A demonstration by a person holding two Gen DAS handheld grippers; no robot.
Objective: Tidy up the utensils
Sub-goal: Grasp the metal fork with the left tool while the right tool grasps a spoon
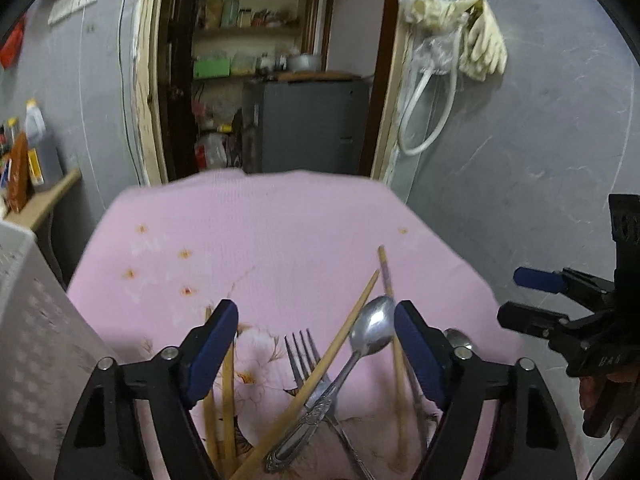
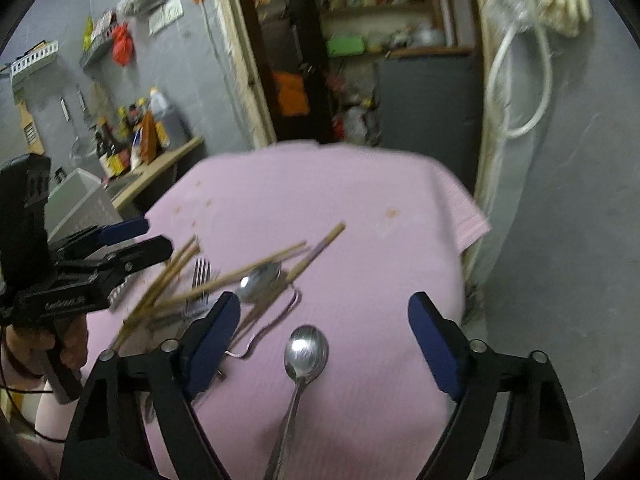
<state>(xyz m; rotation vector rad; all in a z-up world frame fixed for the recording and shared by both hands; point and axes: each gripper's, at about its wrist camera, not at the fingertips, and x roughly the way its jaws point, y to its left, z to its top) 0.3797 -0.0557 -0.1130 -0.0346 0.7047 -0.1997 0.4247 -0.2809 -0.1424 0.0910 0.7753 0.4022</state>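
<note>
1. The left hand-held gripper (image 1: 316, 332) hangs spread over a crossed heap on the pink-clothed surface (image 1: 280, 216), pinching nothing. A fork (image 1: 306, 356), a spoon (image 1: 370, 330) and loose chopsticks (image 1: 340, 344) lie tangled between its blue pads. Closing here would likely catch two or three pieces at once, or lever a chopstick sideways out of the pile.

2. The right hand-held gripper (image 2: 324, 334) is also spread and empty, with a lone spoon (image 2: 306, 350) lying between its pads, apart from the heap. This looks the cleaner pick. The risk is the pads sliding off the smooth bowl, or snagging the cloth, which already shows a raised fold just beside the spoon.

3. The two tools work near each other, and the heap lies just to the left of the right tool's left pad. A hasty sweep by either could knock the other or scatter the heap.

4. Beyond the utensils the cloth is bare to its far edge, giving open room for sorting. A white perforated basket (image 1: 36, 320) stands at the left.

5. Past the far edge the surface drops off toward a doorway (image 1: 264, 80); anything pushed hard that way would fall.
</note>
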